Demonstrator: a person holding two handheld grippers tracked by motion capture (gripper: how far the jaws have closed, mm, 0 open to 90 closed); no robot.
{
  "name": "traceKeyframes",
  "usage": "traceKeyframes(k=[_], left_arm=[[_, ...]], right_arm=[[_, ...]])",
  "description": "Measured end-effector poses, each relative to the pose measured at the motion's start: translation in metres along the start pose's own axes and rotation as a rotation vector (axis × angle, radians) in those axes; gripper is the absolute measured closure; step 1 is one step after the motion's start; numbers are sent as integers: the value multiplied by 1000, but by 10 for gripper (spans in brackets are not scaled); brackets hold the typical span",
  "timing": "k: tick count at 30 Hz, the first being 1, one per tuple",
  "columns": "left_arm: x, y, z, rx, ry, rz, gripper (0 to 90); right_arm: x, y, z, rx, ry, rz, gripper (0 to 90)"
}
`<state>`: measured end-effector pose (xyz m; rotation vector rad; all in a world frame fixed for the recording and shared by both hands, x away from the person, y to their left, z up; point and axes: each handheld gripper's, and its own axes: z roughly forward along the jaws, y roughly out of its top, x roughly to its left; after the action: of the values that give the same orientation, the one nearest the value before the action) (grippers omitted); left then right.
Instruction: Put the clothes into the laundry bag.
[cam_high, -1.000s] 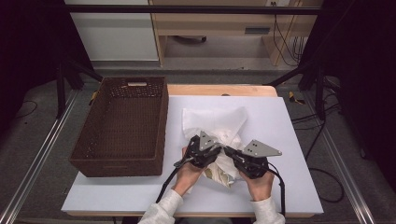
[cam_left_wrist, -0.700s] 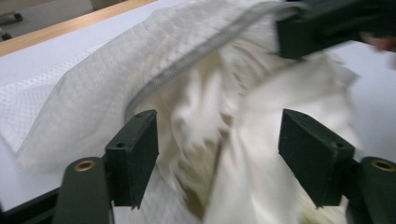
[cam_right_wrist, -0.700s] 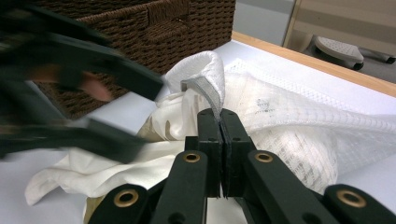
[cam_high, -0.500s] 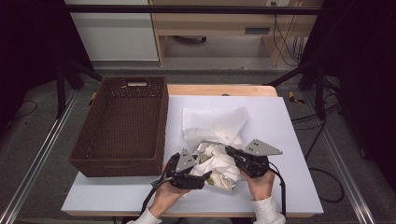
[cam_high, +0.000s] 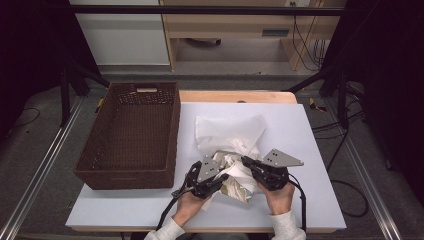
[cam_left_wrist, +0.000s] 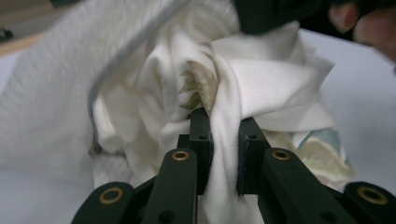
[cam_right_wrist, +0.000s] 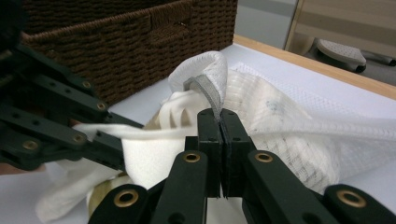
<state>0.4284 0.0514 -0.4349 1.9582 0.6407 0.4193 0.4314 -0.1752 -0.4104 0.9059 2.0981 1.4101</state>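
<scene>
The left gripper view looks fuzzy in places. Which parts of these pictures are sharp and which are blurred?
In the left gripper view, the cream cloth between the jaws is fairly sharp, while the mesh bag and top corners smear. In the right gripper view, the jaws are crisp and the basket is soft. The high view is evenly lit and dark at its sides.

Your left tool (cam_left_wrist: 223, 135) hides the part of the cream cloth (cam_left_wrist: 261, 79) squeezed between its jaws. The mesh bag (cam_left_wrist: 51, 93) is blurred and cut off at the left gripper view's edges. The bag's contents stay hidden.
</scene>
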Motion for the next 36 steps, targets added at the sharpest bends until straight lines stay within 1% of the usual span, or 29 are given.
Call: traceKeyframes(k=[1,2,3,5,6,7,9,10,11,12,13,14,15,17,19,20,22,23,24,26,29,30,32,33,34,35,36], left_arm=[[-2,5,-3,-19,-2,6,793],[-5,13,-4,-33,2,20,794],[-6,16,-4,-38,6,31,793],[-7,24,1,-27,27,54,793],[-5,27,7,-22,35,56,793],[-3,28,13,-14,41,57,792],[3,28,26,8,58,39,792],[5,27,34,19,59,38,791],[7,27,42,32,68,50,790],[9,26,49,40,68,42,786],[11,26,53,32,64,34,784],[12,26,55,22,68,36,780],[13,25,56,16,71,30,775],[14,23,53,12,64,12,757],[14,21,47,10,50,-7,679],[13,21,41,16,51,-24,620],[12,20,31,26,68,-27,439],[11,19,26,38,78,-22,379],[11,17,20,43,70,-23,328],[10,12,8,51,59,-32,264],[8,-2,-4,50,59,-37,244],[8,-8,-5,62,56,-38,242],[10,-20,0,94,63,-41,249],[13,-25,5,112,54,-59,264],[16,-29,10,121,35,-90,291],[18,-31,15,115,11,-120,325],[20,-33,20,104,-14,-140,367]], right_arm=[[0,1,-1,-4,0,-4,891],[1,1,-2,-9,1,-7,891],[1,2,-3,-16,8,-5,891],[2,3,-4,-26,8,-4,891],[2,3,-5,-28,-1,-8,891],[1,4,-6,-33,-2,-9,891],[1,4,-8,-44,14,-3,891],[2,5,-9,-45,20,-6,892],[3,5,-8,-40,17,-15,891],[4,6,-7,-36,15,-20,891],[4,5,-6,-30,12,-24,891],[4,5,-5,-21,-1,-28,891],[4,4,-4,-11,-13,-27,891],[1,1,-4,-11,-16,-10,891],[-2,0,-5,-10,-20,-1,891],[-2,0,-4,-10,-21,1,891],[-3,-1,-3,-1,-22,4,891],[-3,-2,-2,2,-22,5,891],[-3,-2,-2,5,-19,4,891],[-2,-2,-1,7,-19,3,891],[-1,-2,0,10,-20,4,891],[-1,-2,0,10,-20,4,891],[-1,-2,0,10,-20,5,891],[-1,-2,0,10,-20,7,891],[-1,-2,0,9,-17,8,891],[-1,-2,1,10,-15,6,891],[-1,-2,1,13,-14,7,890]])
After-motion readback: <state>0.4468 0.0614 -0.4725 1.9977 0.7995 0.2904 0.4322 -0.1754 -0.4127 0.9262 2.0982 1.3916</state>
